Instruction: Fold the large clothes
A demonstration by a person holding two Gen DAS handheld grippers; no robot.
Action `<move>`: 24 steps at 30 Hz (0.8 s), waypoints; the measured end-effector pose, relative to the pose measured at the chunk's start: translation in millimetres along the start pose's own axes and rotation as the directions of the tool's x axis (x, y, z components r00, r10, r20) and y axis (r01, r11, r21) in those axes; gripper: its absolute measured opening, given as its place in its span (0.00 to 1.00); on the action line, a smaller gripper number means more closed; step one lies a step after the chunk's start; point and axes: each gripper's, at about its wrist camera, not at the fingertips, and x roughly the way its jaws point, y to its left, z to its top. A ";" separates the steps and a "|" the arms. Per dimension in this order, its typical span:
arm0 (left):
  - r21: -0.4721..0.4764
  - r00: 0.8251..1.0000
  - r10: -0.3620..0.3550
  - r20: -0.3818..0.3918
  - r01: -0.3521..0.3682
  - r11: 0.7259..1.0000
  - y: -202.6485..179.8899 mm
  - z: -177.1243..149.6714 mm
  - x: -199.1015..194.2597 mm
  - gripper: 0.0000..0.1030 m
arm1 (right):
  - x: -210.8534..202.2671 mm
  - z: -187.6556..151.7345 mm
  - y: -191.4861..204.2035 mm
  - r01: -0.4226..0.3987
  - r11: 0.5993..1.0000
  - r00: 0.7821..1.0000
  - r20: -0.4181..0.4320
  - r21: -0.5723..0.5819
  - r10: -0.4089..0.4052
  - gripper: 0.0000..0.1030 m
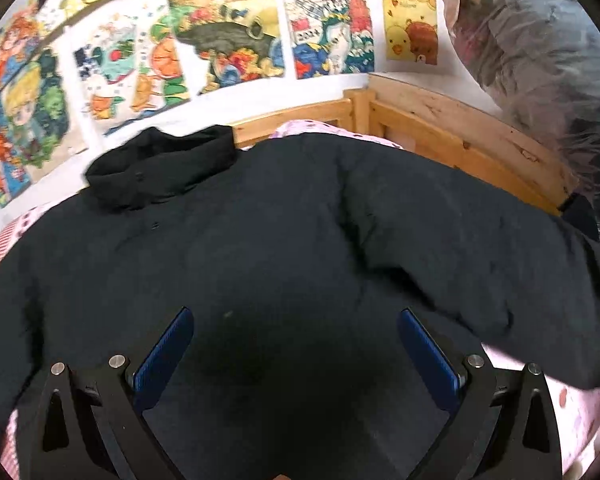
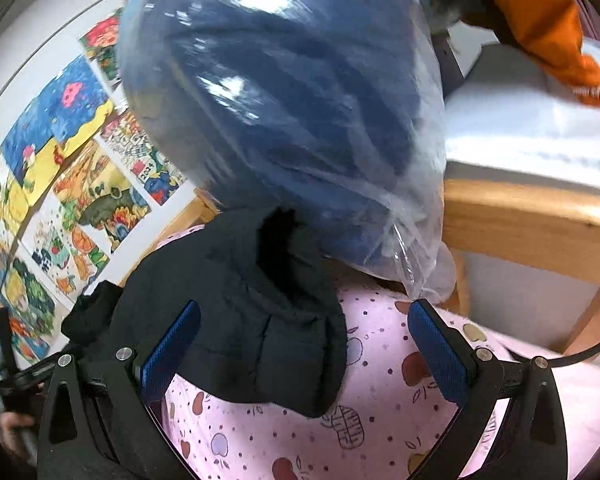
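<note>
A large black padded jacket (image 1: pixel 280 232) lies spread over the bed, its collar (image 1: pixel 160 168) bunched at the far left near the wall. My left gripper (image 1: pixel 296 320) hovers just above the jacket's body, open and empty, blue pads wide apart. In the right wrist view one sleeve of the jacket (image 2: pixel 252 320) lies on the pink sheet (image 2: pixel 380 420). My right gripper (image 2: pixel 304 316) is open over the sleeve's cuff end, the left pad (image 2: pixel 172 352) by the sleeve, holding nothing.
A wooden bed frame (image 1: pixel 440 120) runs along the far and right sides. A clear plastic bag of dark blue clothing (image 2: pixel 292 112) hangs close above the sleeve; it also shows in the left wrist view (image 1: pixel 540 60). Colourful posters (image 1: pixel 220 32) cover the wall. Orange cloth (image 2: pixel 540 28) hangs top right.
</note>
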 end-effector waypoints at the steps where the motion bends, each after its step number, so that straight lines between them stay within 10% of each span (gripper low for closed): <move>1: 0.004 1.000 0.011 -0.015 -0.011 1.000 -3.2 1.2 11.3 1.00 | 1.1 -3.1 -1.4 -0.006 1.000 1.000 -0.005 0.007 0.006 0.99; 5: -0.006 0.995 0.014 -0.102 -0.015 1.000 -7.8 -4.4 49.0 1.00 | 9.6 -16.2 -1.6 -0.041 0.999 0.999 -0.022 0.001 0.041 0.97; 13: -0.078 0.969 -0.078 -0.233 0.061 0.995 7.1 -23.4 78.0 1.00 | 6.4 -28.1 15.7 -0.084 0.995 0.993 -0.087 -0.055 0.079 0.17; 24: -0.179 0.987 -0.161 -0.025 0.154 0.972 107.6 -49.5 -61.1 1.00 | -75.2 -9.4 144.5 -0.316 0.887 0.945 -0.024 -0.336 0.327 0.08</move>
